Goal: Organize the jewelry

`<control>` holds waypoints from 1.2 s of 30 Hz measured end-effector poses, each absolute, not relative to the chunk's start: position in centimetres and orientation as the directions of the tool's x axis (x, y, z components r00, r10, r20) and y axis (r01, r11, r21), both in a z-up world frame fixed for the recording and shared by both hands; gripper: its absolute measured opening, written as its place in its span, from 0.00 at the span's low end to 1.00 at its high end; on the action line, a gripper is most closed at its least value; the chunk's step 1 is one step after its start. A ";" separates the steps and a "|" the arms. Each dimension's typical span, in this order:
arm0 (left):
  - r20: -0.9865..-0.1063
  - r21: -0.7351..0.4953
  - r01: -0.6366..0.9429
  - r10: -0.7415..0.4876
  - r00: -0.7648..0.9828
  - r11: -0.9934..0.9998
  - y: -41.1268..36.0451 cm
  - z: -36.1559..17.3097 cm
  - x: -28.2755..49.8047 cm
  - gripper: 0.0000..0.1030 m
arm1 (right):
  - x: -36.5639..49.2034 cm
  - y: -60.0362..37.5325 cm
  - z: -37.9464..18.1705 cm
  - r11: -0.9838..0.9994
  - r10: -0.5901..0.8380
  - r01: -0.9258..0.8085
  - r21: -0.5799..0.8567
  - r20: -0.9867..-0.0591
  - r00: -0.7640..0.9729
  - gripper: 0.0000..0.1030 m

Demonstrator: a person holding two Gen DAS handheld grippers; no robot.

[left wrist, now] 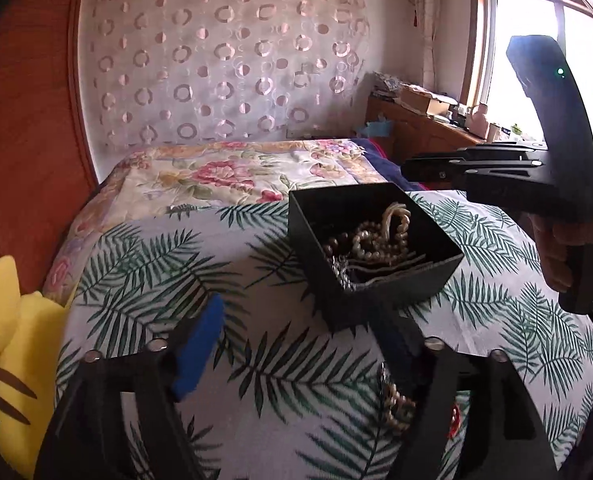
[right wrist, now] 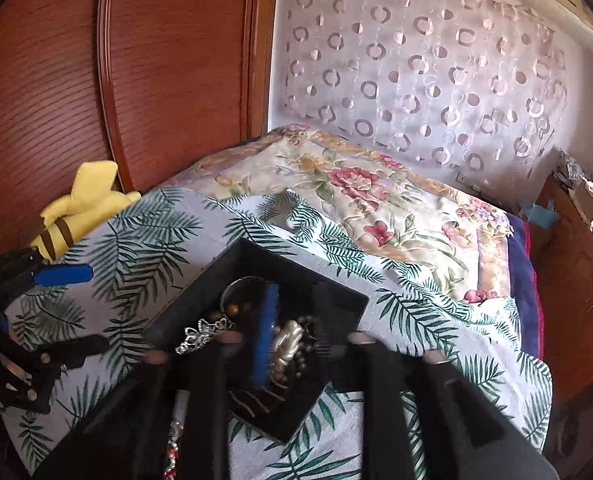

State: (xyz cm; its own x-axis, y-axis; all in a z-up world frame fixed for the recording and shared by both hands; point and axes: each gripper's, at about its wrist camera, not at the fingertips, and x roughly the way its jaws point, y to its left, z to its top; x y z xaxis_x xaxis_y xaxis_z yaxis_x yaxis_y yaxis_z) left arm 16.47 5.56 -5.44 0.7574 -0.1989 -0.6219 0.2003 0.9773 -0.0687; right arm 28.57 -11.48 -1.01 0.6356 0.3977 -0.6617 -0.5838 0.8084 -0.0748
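Observation:
A black open box [left wrist: 388, 292] holding pearl strands and chains [left wrist: 376, 240] sits on a palm-leaf cloth [left wrist: 168, 264]. My left gripper [left wrist: 300, 344] is wide open in front of the box, with nothing between its blue pad and its dark finger. A beaded bracelet [left wrist: 396, 400] lies on the cloth by its right finger. My right gripper [right wrist: 296, 300] hangs over the box [right wrist: 336, 292], its fingers a little apart. A pearl piece [right wrist: 292, 344] lies between them inside the box, not pinched. A silver filigree piece [right wrist: 204, 334] rests at the box's near edge. The left gripper [right wrist: 72, 308] also shows at the left.
A yellow plush toy [left wrist: 12, 340] lies at the cloth's left edge. A floral quilt [left wrist: 236, 172] covers the bed beyond the box. A wooden wardrobe [right wrist: 156, 80] stands at the left. A cluttered wooden dresser [left wrist: 416, 120] stands under the window at the right. A hand [left wrist: 556, 248] holds the right gripper's handle.

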 end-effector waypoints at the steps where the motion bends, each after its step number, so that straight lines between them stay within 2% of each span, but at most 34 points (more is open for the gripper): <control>1: -0.624 -0.074 0.198 -0.200 0.756 0.977 5.7 -5.5 16.3 0.78 | 28.2 -11.7 -0.9 0.809 0.405 -0.584 -0.067 -0.656 0.637 0.37; 5: -0.633 -0.101 0.191 -0.211 0.745 0.976 6.2 -6.3 15.3 0.88 | 26.0 -13.0 -0.8 0.808 0.434 -0.588 -0.028 -0.646 0.627 0.37; 7: -0.634 -0.109 0.196 -0.220 0.742 0.975 6.2 -6.6 14.6 0.90 | 24.2 -13.8 -1.2 0.804 0.445 -0.595 -0.016 -0.646 0.619 0.49; 9: -0.634 -0.114 0.200 -0.226 0.740 0.973 6.1 -6.8 14.0 0.90 | 22.6 -14.6 -1.7 0.802 0.449 -0.598 -0.008 -0.652 0.611 0.52; 21: -0.647 -0.135 0.249 -0.276 0.711 0.959 4.4 -7.9 10.8 0.91 | 15.2 -20.3 -8.3 0.829 0.412 -0.555 0.072 -0.749 0.519 0.52; 24: -0.649 -0.137 0.253 -0.280 0.708 0.958 4.2 -7.9 10.3 0.91 | 15.0 -19.9 -9.1 0.821 0.403 -0.568 0.060 -0.766 0.500 0.43; 33: -0.664 -0.129 0.263 -0.280 0.694 0.956 3.7 -8.4 9.3 0.91 | 15.4 -17.6 -10.3 0.821 0.348 -0.571 -0.001 -0.793 0.501 0.30; 36: -0.666 -0.128 0.266 -0.282 0.690 0.955 3.5 -8.5 9.3 0.91 | 15.1 -17.3 -10.2 0.817 0.334 -0.576 -0.026 -0.793 0.509 0.16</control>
State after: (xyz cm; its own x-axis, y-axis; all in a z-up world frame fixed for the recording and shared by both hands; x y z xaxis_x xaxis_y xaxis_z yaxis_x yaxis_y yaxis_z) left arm 9.25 3.49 -8.53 0.6901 -0.2820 -0.6665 0.2664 0.9553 -0.1284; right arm 15.13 -17.28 -10.20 0.5094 0.3336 -0.7932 -0.5755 0.8174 -0.0258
